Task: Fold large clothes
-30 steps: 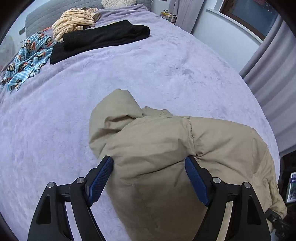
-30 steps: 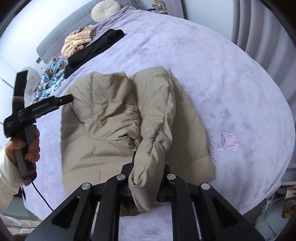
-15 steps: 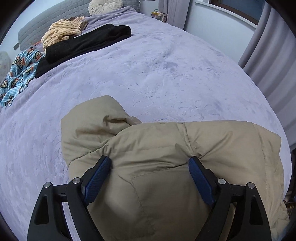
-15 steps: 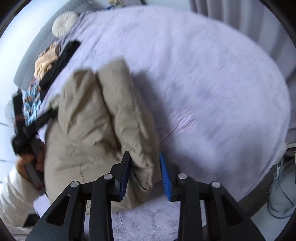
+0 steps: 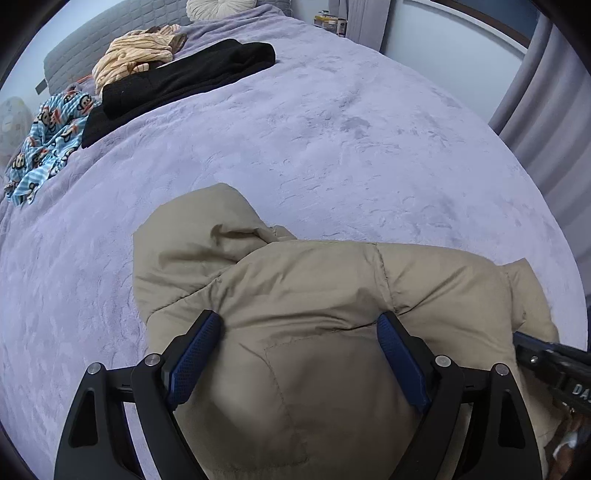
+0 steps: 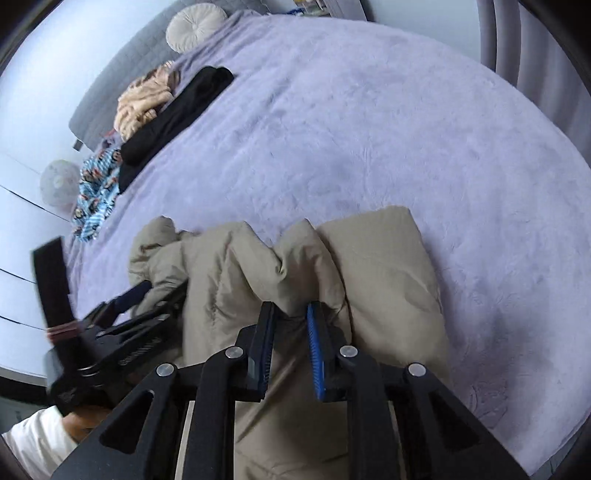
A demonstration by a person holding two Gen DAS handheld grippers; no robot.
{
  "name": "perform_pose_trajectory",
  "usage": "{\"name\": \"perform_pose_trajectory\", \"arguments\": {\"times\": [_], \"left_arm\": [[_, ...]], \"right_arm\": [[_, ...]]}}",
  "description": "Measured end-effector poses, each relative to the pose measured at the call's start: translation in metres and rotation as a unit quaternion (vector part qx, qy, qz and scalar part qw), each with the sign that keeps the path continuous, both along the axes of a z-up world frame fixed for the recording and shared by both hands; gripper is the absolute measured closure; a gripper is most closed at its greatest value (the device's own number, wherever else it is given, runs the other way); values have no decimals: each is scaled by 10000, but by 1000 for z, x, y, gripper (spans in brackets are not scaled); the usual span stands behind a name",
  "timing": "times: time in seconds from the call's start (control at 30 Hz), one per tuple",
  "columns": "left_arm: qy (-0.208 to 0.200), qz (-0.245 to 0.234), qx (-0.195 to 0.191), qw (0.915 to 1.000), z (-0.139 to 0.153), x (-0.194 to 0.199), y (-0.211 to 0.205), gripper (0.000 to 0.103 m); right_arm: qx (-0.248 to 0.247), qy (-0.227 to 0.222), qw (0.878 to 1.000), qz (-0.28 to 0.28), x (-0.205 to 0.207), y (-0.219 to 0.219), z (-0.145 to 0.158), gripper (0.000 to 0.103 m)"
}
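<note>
A lavender bedspread point(image 5: 332, 140) covered the whole bed, and on its near part lay the tan padded jacket point(image 5: 332, 295), folded into a thick bundle with its hood toward the far-left side. The left gripper point(image 5: 299, 325) pointed steeply down over the jacket with its jaws spread wide, the blue pads point(image 5: 195, 354) standing either side of a broad puff of fabric; whether they pressed on it could not be told. The right gripper point(image 6: 290, 312) had its jaws closing, narrow, with a raised ridge of the jacket point(image 6: 369, 266) bunched between their tips. At the bed's far side lay a black garment point(image 5: 184, 81), beside it a cream striped garment point(image 5: 136, 59) and a blue cartoon-print cloth point(image 5: 44, 136), all well apart from the jacket. A round cushion point(image 6: 195, 27) sat by the headboard. Only the right wrist view showed the jacket's flat folded panel on the right, the left gripper's handle and a white sleeve point(image 6: 37, 439); only the left wrist view showed the jacket's stitched pocket point(image 5: 284, 387).
</note>
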State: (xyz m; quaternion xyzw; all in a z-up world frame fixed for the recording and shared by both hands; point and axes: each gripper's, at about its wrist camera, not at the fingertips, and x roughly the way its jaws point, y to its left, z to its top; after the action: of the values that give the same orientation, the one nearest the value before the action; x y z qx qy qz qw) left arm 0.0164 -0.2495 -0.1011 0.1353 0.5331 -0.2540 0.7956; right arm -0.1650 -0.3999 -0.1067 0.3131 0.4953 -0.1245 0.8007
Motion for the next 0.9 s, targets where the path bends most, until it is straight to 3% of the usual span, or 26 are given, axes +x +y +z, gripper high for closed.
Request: {"name": "perform_pose_trajectory", "arguments": {"times": [0.27, 0.43, 0.63, 0.77, 0.9], "left_arm": [[384, 365, 85, 9986, 31, -16, 37, 15], [476, 493, 122, 9976, 49, -56, 71, 15], [721, 605, 350, 9949, 30, -107, 103, 15], [837, 998, 355, 9908, 23, -113, 112, 15], [794, 1099, 421, 9899, 26, -115, 112, 15]], "right_arm": [[135, 215, 9996, 140, -6, -6, -21, 91], [201, 273, 9991, 265, -6, -8, -22, 91], [178, 269, 9978, 577, -20, 0, -1, 90], [162, 182, 9957, 897, -42, 11, 22, 86], [189, 171, 9908, 1328, -65, 27, 37, 86]]}}
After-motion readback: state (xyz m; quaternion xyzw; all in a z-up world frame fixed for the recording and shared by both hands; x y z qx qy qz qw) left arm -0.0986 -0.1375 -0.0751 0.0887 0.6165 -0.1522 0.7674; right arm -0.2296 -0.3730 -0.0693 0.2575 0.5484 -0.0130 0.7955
